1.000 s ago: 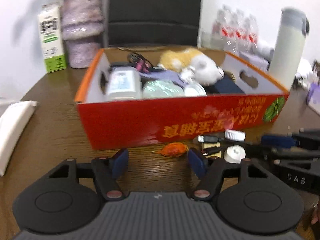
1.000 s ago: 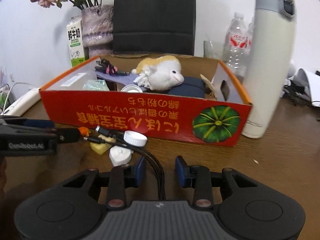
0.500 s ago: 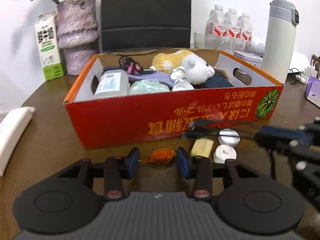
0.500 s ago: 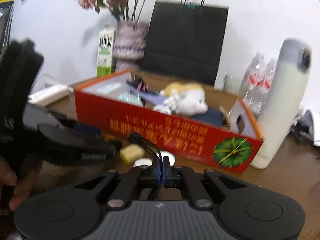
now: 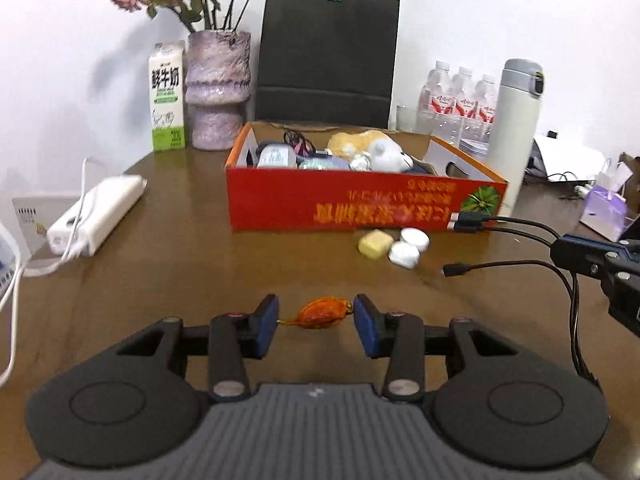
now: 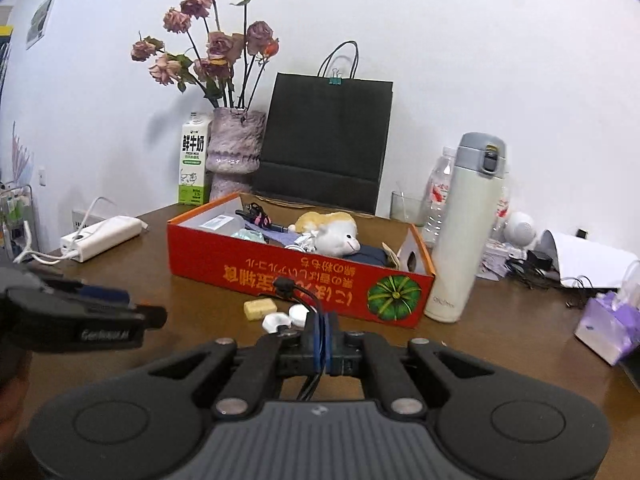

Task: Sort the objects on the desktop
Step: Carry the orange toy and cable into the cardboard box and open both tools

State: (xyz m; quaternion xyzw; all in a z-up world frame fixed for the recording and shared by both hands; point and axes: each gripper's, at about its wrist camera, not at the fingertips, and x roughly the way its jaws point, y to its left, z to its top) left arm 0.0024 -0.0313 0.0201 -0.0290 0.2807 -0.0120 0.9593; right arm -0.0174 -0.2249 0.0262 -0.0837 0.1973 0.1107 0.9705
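Two grabs made, box [image 5: 360, 204] still waiting: left gripper [image 5: 316, 320] pinching orange candy [image 5: 322, 313], right gripper [image 6: 325, 338] clamping black cables [image 5: 516, 226], eraser [image 5: 375, 243] and caps [image 5: 410, 246] left.

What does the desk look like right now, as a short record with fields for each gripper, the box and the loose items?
left gripper: jaws around an orange wrapped candy, above the table
right gripper: jaws shut on a black multi-plug cable, lifted
box: red cardboard box, already holding a plush toy and other items
loose items: yellow eraser-like block and two white caps on the table in front of the box
beside box: white thermos, upright
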